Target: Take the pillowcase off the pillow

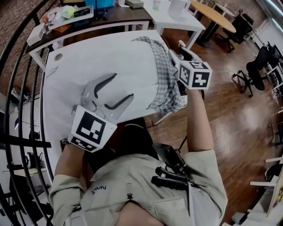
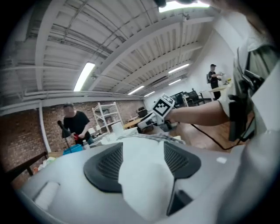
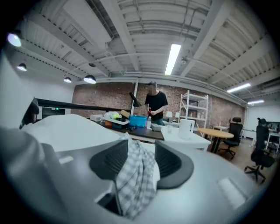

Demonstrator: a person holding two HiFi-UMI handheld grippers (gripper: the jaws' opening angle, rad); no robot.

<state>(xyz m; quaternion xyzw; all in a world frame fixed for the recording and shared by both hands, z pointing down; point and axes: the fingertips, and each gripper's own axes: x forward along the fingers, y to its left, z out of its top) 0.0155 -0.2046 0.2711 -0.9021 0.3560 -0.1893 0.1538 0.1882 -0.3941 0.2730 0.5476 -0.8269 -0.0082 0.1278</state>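
A large white pillow (image 1: 110,57) lies on a white table (image 1: 49,70). Its checked pillowcase (image 1: 166,79) is bunched along the pillow's right end. My left gripper (image 1: 124,86) is at the pillow's near edge; its jaws stand wide apart. In the left gripper view, white pillow fabric (image 2: 144,175) lies between the pads of the left gripper (image 2: 143,148) without being pinched. My right gripper (image 1: 174,59) is at the right end, mostly hidden behind its marker cube. In the right gripper view, the checked pillowcase (image 3: 133,175) hangs loosely between the spread pads of the right gripper (image 3: 142,151).
A dark desk (image 1: 110,15) with clutter stands behind the table, with a white table (image 1: 172,17) and a round wooden table (image 1: 212,13) further right. Office chairs (image 1: 261,66) stand on the wood floor. A black railing (image 1: 17,88) runs along the left. A person (image 3: 155,105) stands at the desk.
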